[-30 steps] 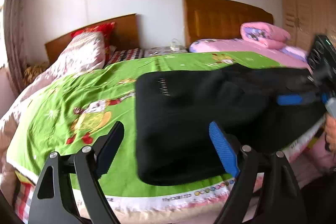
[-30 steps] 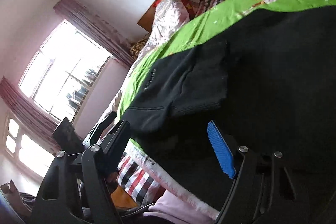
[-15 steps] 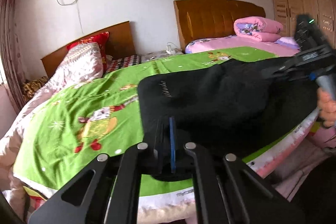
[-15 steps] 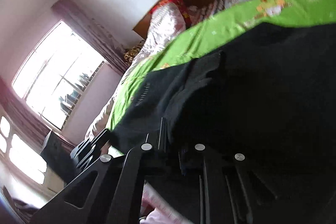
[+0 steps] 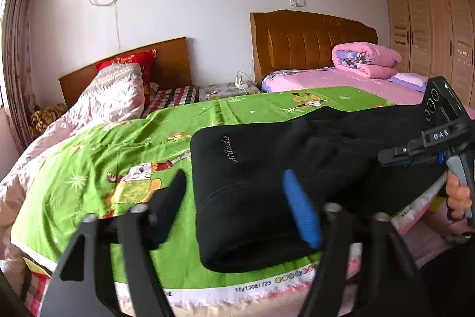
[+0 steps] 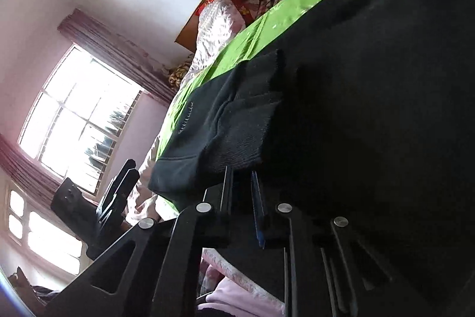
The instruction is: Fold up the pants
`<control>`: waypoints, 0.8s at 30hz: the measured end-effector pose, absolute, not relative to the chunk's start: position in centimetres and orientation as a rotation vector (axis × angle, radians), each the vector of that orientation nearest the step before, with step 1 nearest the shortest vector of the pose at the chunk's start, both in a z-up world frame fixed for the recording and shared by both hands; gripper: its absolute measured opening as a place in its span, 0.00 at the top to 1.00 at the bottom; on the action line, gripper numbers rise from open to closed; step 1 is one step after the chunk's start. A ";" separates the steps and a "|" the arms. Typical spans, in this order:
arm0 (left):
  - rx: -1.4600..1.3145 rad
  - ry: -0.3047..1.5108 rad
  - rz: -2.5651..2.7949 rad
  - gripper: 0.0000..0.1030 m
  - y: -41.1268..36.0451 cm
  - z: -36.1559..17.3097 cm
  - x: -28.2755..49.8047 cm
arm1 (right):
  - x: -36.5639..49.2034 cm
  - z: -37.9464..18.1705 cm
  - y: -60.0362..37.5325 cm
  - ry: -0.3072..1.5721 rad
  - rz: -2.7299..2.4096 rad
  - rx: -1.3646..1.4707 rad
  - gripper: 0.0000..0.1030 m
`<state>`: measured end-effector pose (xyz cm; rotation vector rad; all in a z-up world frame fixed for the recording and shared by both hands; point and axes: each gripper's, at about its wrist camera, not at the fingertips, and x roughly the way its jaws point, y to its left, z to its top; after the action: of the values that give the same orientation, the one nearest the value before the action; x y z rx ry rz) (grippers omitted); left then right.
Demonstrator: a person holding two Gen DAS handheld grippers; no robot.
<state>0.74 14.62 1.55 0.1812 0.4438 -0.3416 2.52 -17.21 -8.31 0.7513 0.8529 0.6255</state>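
- Lying on the green bedspread (image 5: 124, 144) near the bed's near edge, the black pants (image 5: 252, 198) look already folded over.
- Left gripper (image 5: 237, 198) spread, empty; right gripper (image 6: 242, 192) pressed together, whether pinching fabric I cannot tell.
- Further folding probably remains.
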 end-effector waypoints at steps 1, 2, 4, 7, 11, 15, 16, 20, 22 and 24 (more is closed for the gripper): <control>0.190 0.457 -0.341 0.29 14.4 1.3 1.0 | 2.7 -8.7 -17.3 0.859 0.629 0.771 0.81; 0.217 0.482 -0.336 0.28 13.8 0.7 1.6 | 2.7 -8.9 -17.4 0.859 0.635 0.793 0.81; 0.267 0.515 -0.306 0.26 12.8 -0.2 2.3 | 2.6 -9.1 -17.7 0.857 0.654 0.833 0.76; 0.277 0.546 -0.301 0.25 12.3 -1.3 3.1 | 2.3 -8.8 -17.8 0.791 0.769 0.911 0.40; 0.227 0.559 -0.311 0.22 12.8 -1.7 3.3 | 2.2 -7.4 -17.3 0.738 0.750 0.855 0.24; 0.230 0.555 -0.306 0.21 13.0 -1.7 3.2 | 3.8 -7.4 -17.2 0.744 0.707 0.868 0.24; 0.232 0.554 -0.305 0.20 13.1 -1.7 3.2 | 4.4 -7.5 -16.7 0.763 0.707 0.864 0.27; 0.213 0.555 -0.300 0.18 13.4 -2.0 3.2 | 6.1 -8.1 -14.8 0.815 0.671 0.778 0.61; 0.213 0.555 -0.302 0.18 13.4 -2.0 3.1 | 6.4 -8.0 -14.7 0.812 0.639 0.764 0.76; 0.229 0.547 -0.307 0.23 13.3 -1.9 2.8 | 5.7 -7.5 -15.0 0.771 0.626 0.739 0.87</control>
<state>2.76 13.32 -1.91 0.2294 0.5468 -0.3075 5.75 -14.98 -7.49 0.7389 0.7706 0.6260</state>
